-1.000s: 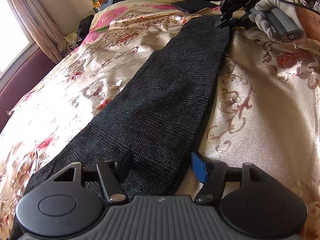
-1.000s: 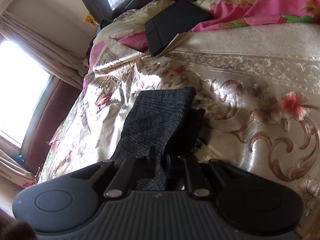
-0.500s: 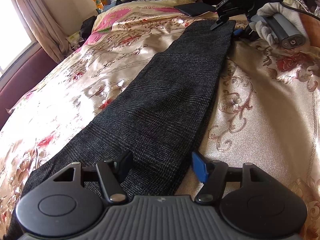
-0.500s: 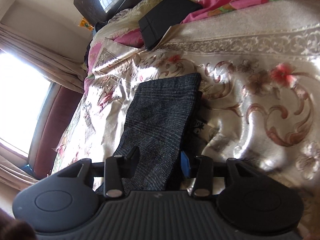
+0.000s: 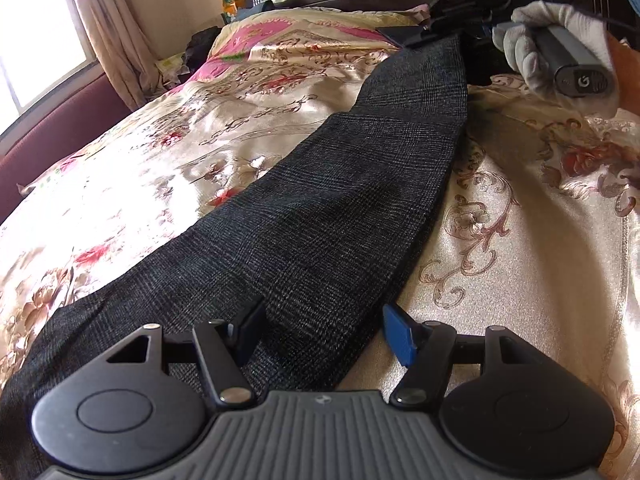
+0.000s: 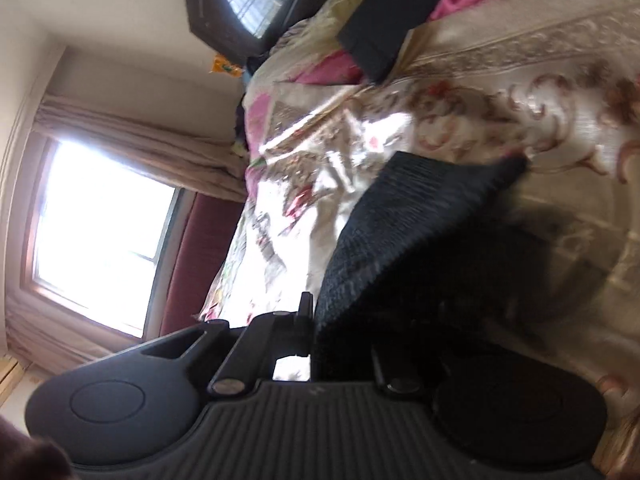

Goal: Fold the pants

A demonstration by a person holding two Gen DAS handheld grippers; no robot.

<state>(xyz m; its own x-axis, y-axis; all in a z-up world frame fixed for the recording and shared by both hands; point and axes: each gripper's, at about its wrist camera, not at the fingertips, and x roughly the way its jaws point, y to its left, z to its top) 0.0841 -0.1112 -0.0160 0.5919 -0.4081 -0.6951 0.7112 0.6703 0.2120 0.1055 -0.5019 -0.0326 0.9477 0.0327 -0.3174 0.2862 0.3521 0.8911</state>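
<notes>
Pants point(image 5: 320, 216): dark checked pair, laid lengthwise on the flowered bed point(image 5: 520, 280), legs stacked, apparently ready for folding.
Right hand-held gripper point(image 6: 316, 320): jaws just closed, pinching the far end, which lifts off the bed, likely to carry it over.
Left hand-held gripper point(image 5: 320, 332): wide, straddling the near end, gripping nothing.

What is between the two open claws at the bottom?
In the left wrist view, the dark pants lie between the left gripper's open jaws, on the bedspread.

Bedspread point(image 5: 520, 264) right of pants point(image 5: 320, 216) lies open — black case point(image 6: 392, 20) blocks near headboard.
</notes>
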